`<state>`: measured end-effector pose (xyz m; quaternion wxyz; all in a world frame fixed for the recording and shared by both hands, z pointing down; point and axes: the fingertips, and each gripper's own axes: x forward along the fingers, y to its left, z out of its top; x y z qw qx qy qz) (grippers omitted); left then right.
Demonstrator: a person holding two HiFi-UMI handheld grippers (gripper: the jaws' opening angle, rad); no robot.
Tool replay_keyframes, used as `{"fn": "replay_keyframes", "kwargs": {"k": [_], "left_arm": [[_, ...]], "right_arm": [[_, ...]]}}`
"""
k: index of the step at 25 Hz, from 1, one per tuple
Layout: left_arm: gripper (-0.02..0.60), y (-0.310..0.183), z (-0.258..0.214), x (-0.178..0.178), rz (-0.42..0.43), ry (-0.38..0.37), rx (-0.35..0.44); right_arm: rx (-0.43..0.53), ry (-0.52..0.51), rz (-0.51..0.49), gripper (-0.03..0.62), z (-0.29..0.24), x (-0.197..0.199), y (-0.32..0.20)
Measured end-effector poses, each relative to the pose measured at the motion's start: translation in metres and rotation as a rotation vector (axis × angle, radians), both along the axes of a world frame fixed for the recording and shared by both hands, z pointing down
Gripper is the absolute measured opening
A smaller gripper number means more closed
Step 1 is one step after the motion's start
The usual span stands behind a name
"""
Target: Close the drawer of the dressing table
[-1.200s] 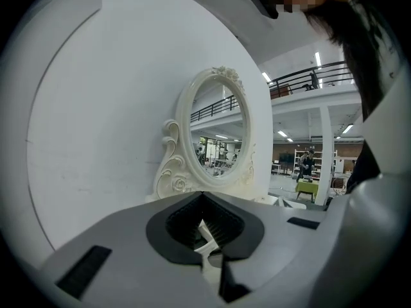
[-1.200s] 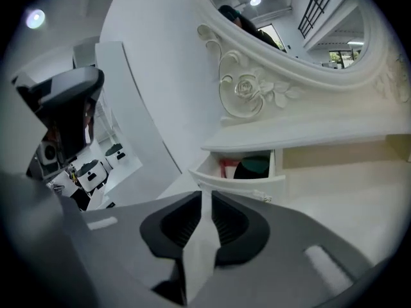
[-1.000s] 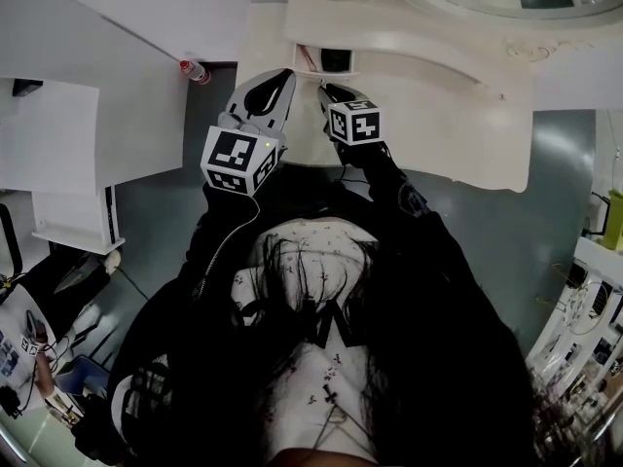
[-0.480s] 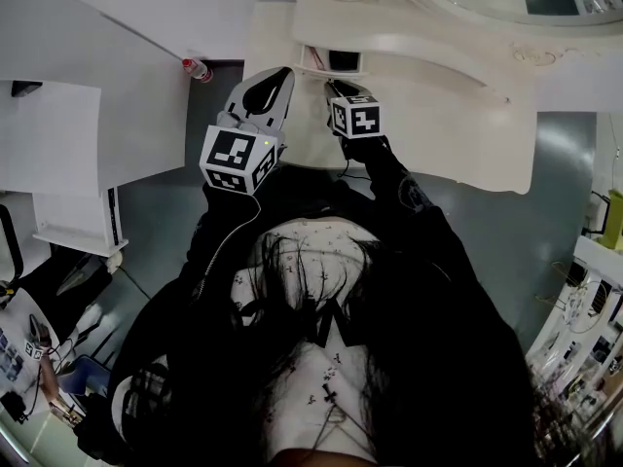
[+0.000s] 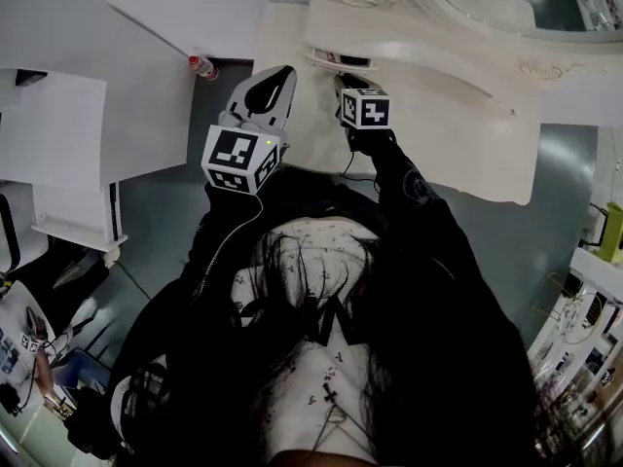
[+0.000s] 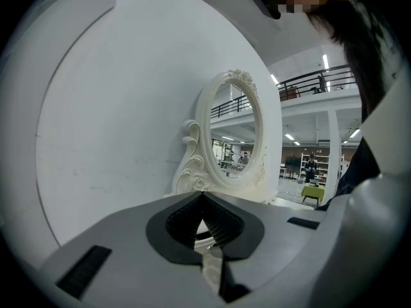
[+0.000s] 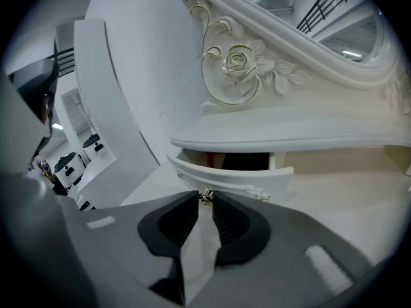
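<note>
The white dressing table stands at the top of the head view, with its small drawer under the mirror base. In the right gripper view the drawer stands slightly out, a dark gap showing behind its front. My right gripper is shut on the drawer's small metal knob at its tips. From the head view, the right gripper reaches the drawer front. My left gripper hovers shut and empty over the table's left end. The left gripper faces the oval mirror.
A carved rose scroll rises above the drawer shelf. A white wall panel lies to the left, with a small red-capped object at its edge. Grey floor surrounds the table.
The right gripper has moved forward toward the mirror base and the drawer has slid further in. The left gripper has stayed where it was.
</note>
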<state>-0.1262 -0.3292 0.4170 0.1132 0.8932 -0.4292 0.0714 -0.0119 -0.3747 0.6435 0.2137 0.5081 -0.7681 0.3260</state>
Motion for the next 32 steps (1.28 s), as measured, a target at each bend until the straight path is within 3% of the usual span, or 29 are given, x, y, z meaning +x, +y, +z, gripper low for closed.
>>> {"fn": "replay_keyframes", "kwargs": {"k": [32], "left_arm": [[0.000, 0.002, -0.007, -0.004, -0.010, -0.023, 0.015]], "right_arm": [[0.000, 0.036, 0.034, 0.095, -0.005, 0.011, -0.045]]}}
